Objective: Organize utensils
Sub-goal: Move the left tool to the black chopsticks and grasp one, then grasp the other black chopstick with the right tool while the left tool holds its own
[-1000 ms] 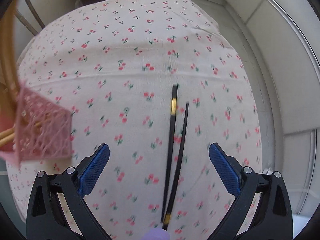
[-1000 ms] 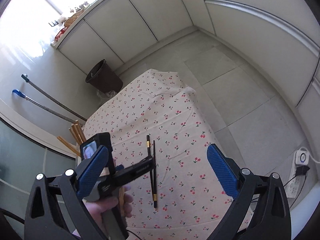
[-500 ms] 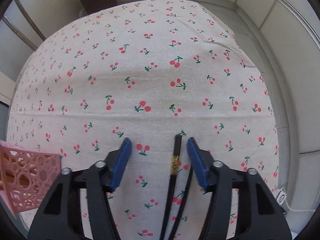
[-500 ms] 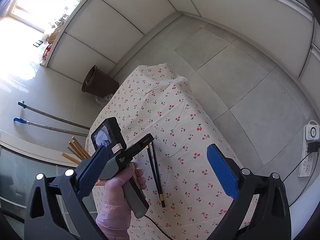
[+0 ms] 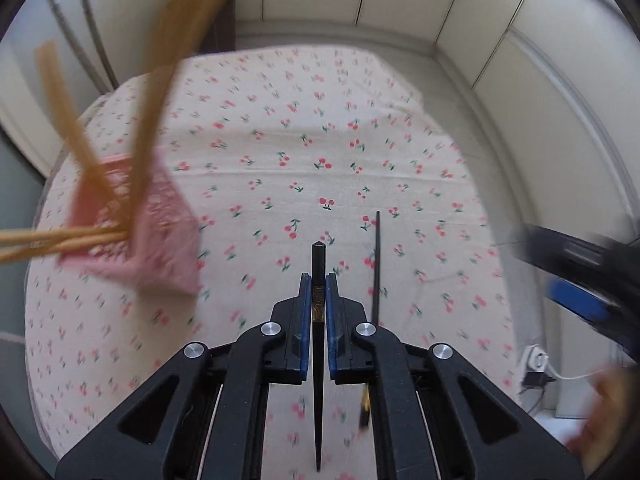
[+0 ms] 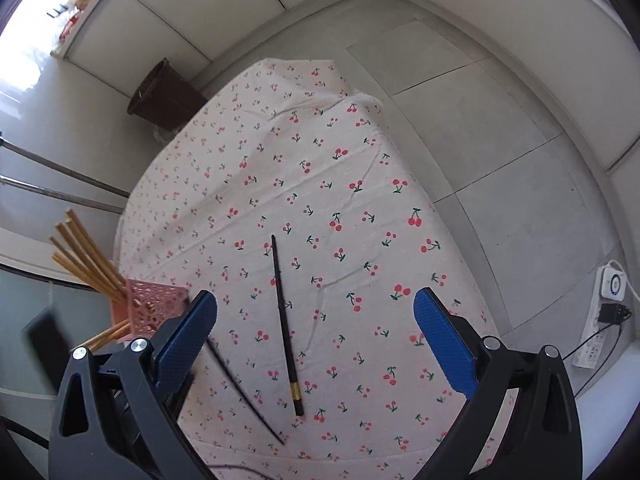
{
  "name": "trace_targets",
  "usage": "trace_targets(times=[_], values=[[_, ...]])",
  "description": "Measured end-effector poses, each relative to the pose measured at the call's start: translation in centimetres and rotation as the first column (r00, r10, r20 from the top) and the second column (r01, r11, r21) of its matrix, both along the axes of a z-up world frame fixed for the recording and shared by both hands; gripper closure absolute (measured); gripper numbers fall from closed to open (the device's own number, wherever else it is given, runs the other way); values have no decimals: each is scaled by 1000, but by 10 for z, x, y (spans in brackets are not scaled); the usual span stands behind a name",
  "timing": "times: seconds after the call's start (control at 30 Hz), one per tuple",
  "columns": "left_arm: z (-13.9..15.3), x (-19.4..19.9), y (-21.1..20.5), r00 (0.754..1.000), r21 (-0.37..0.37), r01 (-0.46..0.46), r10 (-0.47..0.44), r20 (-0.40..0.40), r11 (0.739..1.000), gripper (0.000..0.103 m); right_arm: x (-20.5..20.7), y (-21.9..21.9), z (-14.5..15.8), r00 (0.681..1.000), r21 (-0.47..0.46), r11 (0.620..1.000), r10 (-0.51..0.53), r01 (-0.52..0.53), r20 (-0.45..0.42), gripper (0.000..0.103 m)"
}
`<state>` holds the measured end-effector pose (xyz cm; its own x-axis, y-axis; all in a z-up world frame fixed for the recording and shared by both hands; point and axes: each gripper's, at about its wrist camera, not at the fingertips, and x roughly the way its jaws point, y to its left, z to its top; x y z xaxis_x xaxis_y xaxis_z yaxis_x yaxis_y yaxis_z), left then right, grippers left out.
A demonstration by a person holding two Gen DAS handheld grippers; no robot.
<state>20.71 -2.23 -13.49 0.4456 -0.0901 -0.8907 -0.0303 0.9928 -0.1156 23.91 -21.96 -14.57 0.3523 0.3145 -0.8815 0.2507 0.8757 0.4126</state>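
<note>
Motion blur is smearing the pink holder (image 5: 132,232) and its wooden chopsticks (image 5: 160,76). The right gripper (image 5: 580,304) is blurring at the frame edge, its jaws unreadable there.

Holder (image 6: 154,310) stands left of chopstick (image 6: 285,322) on tablecloth (image 6: 320,160).

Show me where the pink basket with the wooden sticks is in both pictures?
Left wrist view: the pink basket is blurred, at middle left, on the cherry tablecloth.
Right wrist view: the pink basket sits at lower left, just behind the right gripper's left finger.
Shared landmark: the black chopstick lying on the cloth, to the right of the basket in both.
</note>
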Motion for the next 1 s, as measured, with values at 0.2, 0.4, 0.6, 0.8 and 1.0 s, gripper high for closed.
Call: trace_targets(times=[0.2, 0.4, 0.6, 0.8, 1.0], values=[[55, -49, 27, 983, -21, -58, 60, 171, 998, 97, 32, 47, -46, 998, -57, 998, 10, -13, -57, 11], [85, -73, 36, 944, 60, -86, 62, 325, 994, 97, 45, 89, -77, 991, -271, 956, 91, -114, -95, 45], [97, -88, 51, 932, 94, -91, 51, 358, 991, 97, 41, 118, -79, 983, -365, 913, 173, -181, -53, 83], [94, -95, 66, 931, 82, -104, 68, 357, 991, 97, 28, 125, -75, 974, -328, 919, 222, -221, -34, 98], [99, -102, 72, 927, 70, -106, 73, 367, 992, 97, 0, 122, -32, 965, -299, 930, 249, -215, 83, 98]])
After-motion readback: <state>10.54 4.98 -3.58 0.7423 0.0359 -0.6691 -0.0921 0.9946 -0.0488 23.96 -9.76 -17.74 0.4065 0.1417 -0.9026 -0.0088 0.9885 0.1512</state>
